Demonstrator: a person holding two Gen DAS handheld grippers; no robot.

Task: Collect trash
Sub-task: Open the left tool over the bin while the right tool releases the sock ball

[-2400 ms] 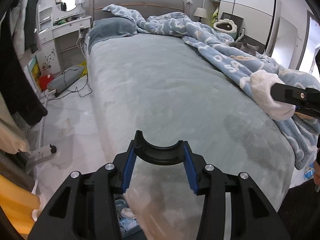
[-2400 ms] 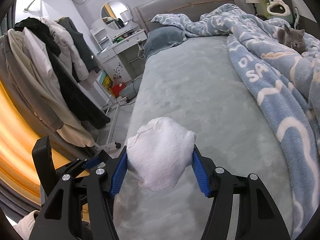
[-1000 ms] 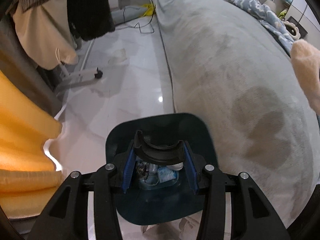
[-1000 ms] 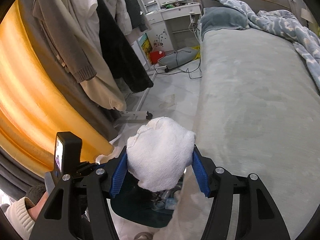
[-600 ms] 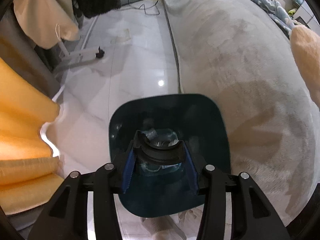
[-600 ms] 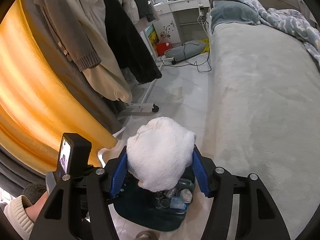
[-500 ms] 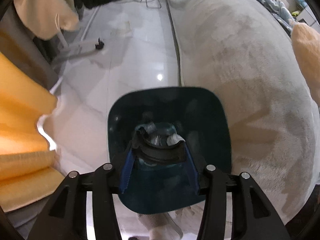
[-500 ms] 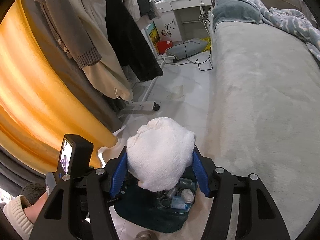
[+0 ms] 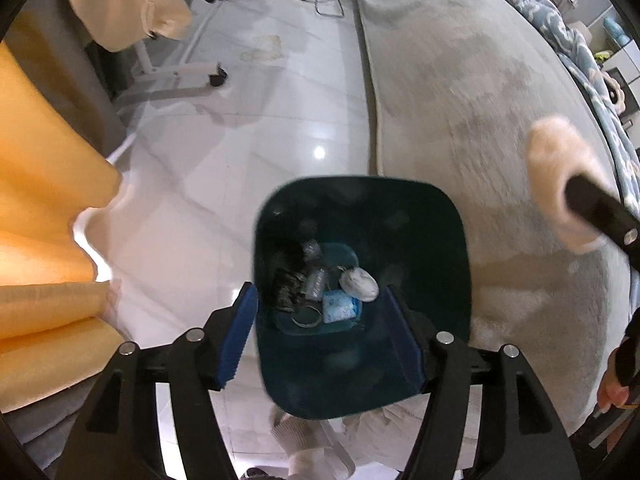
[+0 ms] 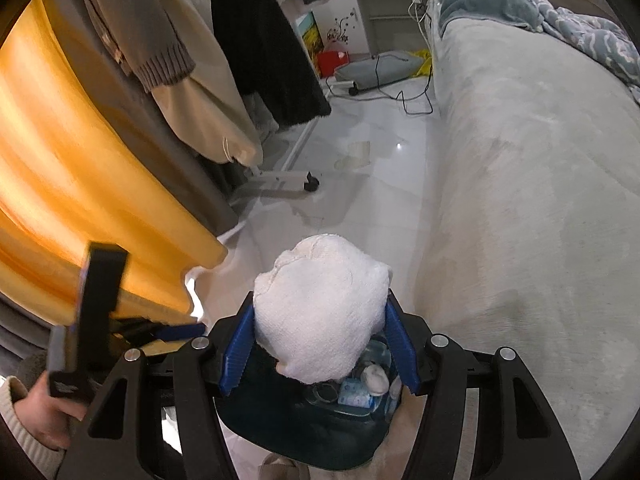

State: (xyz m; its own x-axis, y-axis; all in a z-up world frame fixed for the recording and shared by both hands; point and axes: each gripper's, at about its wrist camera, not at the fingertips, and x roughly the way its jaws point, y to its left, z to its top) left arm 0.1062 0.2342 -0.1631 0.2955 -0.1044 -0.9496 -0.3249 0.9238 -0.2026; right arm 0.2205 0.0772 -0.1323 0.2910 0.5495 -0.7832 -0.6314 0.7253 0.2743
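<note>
A dark teal trash bin (image 9: pixel 432 240) stands on the floor beside the bed; several pieces of trash (image 9: pixel 332 288) lie at its bottom. My left gripper (image 9: pixel 332 336) is open and empty, right above the bin's near rim. My right gripper (image 10: pixel 320 344) is shut on a white fluffy wad (image 10: pixel 320 312) and holds it over the bin (image 10: pixel 280 420). In the left wrist view the wad (image 9: pixel 556 176) and the right gripper show at the right, above the bed edge.
The grey bed (image 10: pixel 540 160) fills the right side. A yellow curtain (image 9: pixel 44 184) hangs at the left. A clothes rack with coats (image 10: pixel 224 40) stands on a wheeled base (image 9: pixel 180 80). Cables and a grey bag (image 10: pixel 380 68) lie on the white floor further back.
The black curved piece held in my left gripper is gone and the left jaws have opened wide over the bin. My right gripper has moved over the bin with the wad.
</note>
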